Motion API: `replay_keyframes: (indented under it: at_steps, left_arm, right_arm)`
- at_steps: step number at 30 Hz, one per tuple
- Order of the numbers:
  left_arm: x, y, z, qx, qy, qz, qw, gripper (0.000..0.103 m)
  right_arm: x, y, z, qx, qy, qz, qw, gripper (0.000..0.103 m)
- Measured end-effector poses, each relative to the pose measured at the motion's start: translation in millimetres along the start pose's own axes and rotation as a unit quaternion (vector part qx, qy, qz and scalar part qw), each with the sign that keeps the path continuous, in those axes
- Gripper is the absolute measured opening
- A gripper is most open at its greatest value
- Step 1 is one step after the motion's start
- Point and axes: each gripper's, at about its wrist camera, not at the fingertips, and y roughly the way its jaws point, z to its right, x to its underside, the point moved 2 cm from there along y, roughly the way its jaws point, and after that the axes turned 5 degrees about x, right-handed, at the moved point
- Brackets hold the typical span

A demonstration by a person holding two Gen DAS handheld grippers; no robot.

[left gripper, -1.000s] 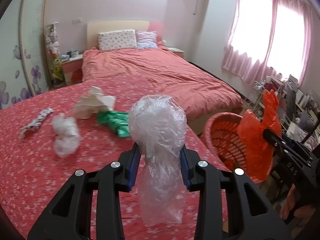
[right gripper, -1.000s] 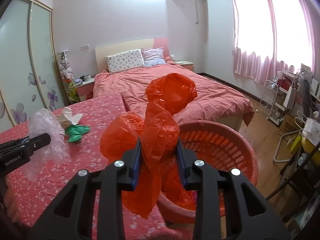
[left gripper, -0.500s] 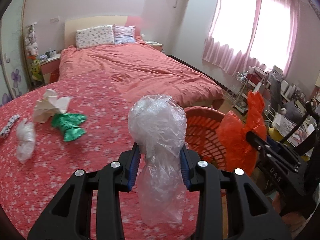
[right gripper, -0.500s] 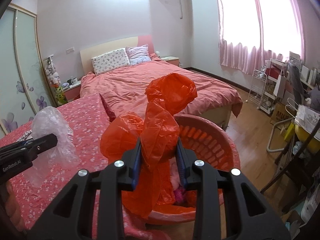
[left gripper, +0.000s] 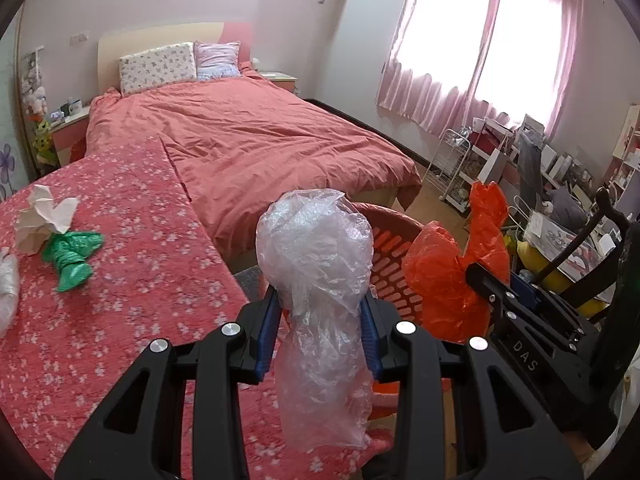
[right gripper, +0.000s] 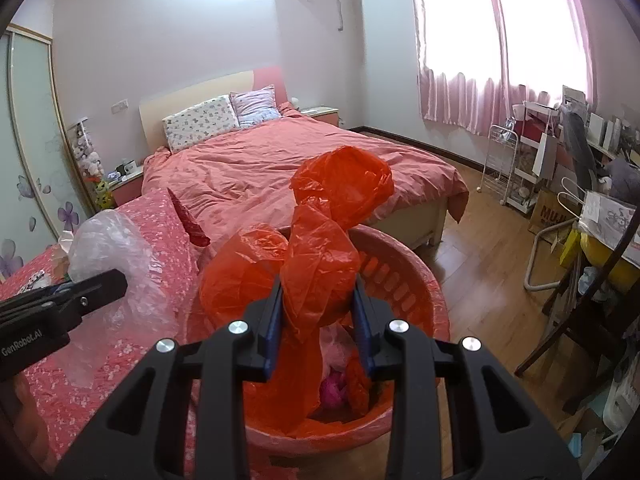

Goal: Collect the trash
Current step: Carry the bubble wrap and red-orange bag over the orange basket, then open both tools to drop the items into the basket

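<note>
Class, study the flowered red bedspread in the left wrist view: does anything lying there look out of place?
Yes. A crumpled white paper, a scrunched green plastic bag and a clear plastic wad at the left edge lie loose on the flowered bedspread. They are litter on bedding.

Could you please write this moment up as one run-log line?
left claw: shut on clear bag | right claw: shut on orange bag | basket: below orange bag | release: not yet

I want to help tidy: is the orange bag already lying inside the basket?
No, the orange bag is clamped in the right gripper, held above the basket.
</note>
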Motion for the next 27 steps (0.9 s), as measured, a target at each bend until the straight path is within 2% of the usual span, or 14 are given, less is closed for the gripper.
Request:
replay_keyframes:
  at_steps: [17,19,22,27]
  left_arm:
    - [-3,36,17,0.013,0.009,-0.022,0.9996,0.037]
    - [-3,39,17,0.013,0.009,-0.024,0.9996,0.037]
    - [-2,43,15,0.009,0.007,-0.029,0.9995,0.044]
    - [1,46,9,0.002,0.003,-0.036,0.9993,0.056]
  right_arm:
    - [-2,30,11,0.009,0.013,-0.011,1.000,0.031]
    - [-3,33,12,0.008,0.014,-0.010,1.000,0.034]
    - [-5,37,12,0.008,0.016,-0.010,1.000,0.038]
    - [-4,42,11,0.011,0.014,-0.011,1.000,0.054]
